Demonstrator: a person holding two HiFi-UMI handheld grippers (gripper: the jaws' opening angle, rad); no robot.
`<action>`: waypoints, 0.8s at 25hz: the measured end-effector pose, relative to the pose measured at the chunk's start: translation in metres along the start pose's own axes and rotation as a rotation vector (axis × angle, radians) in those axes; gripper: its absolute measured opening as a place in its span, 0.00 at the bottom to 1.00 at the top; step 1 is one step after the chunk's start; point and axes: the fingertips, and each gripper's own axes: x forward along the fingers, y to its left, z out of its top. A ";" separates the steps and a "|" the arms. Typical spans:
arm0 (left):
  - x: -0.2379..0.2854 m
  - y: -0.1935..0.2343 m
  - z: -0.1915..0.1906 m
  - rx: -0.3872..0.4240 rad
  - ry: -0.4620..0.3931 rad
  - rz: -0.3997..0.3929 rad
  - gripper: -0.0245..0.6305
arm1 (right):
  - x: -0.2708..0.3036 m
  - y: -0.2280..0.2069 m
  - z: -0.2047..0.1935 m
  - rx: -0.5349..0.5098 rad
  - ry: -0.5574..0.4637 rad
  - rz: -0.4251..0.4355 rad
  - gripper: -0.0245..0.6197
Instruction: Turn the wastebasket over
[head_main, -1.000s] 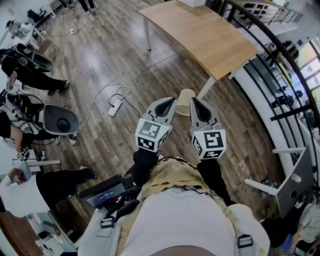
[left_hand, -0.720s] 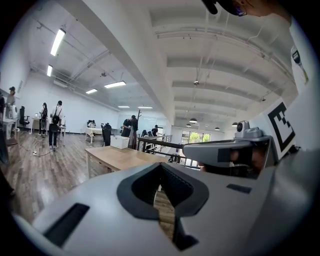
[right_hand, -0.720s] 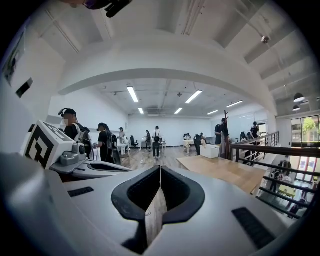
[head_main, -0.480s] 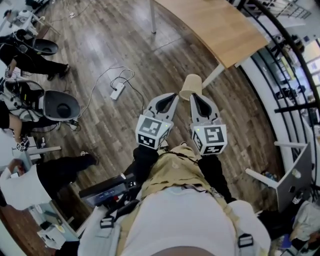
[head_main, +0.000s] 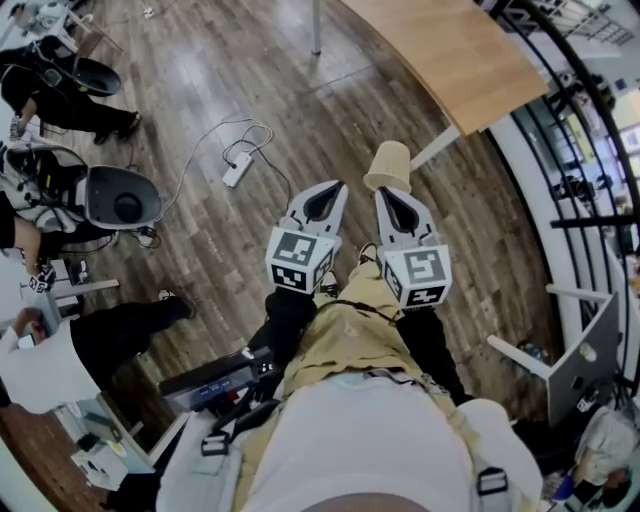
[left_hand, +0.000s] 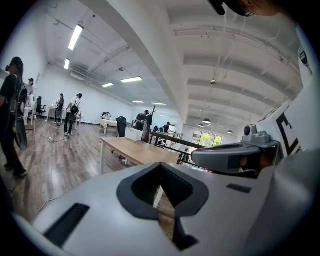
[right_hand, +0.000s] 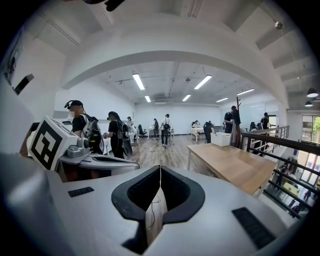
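A dark wood-plank floor (head_main: 230, 90) carries everything. A tan wastebasket (head_main: 389, 165) stands on it, just beside a white leg of the light wooden bench (head_main: 450, 55). A white power strip (head_main: 238, 170) lies farther left, its cable (head_main: 240, 130) looped loosely across the planks.

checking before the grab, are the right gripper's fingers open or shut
Shut: the right gripper has its fingers together at the tips, nothing between them.

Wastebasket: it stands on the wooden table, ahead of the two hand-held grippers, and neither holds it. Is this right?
No. The head view shows the wastebasket on the floor beside the wooden table, not on it. It is ahead of the left hand-held gripper and right hand-held gripper, and neither holds it.
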 end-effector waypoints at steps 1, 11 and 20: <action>0.005 0.002 0.000 -0.004 0.003 0.003 0.04 | 0.004 -0.004 -0.002 0.003 0.009 0.005 0.07; 0.082 0.036 0.027 0.032 0.020 0.061 0.04 | 0.075 -0.059 0.025 0.007 -0.021 0.094 0.07; 0.179 0.023 0.060 0.091 0.039 0.029 0.04 | 0.108 -0.149 0.057 0.015 -0.089 0.111 0.07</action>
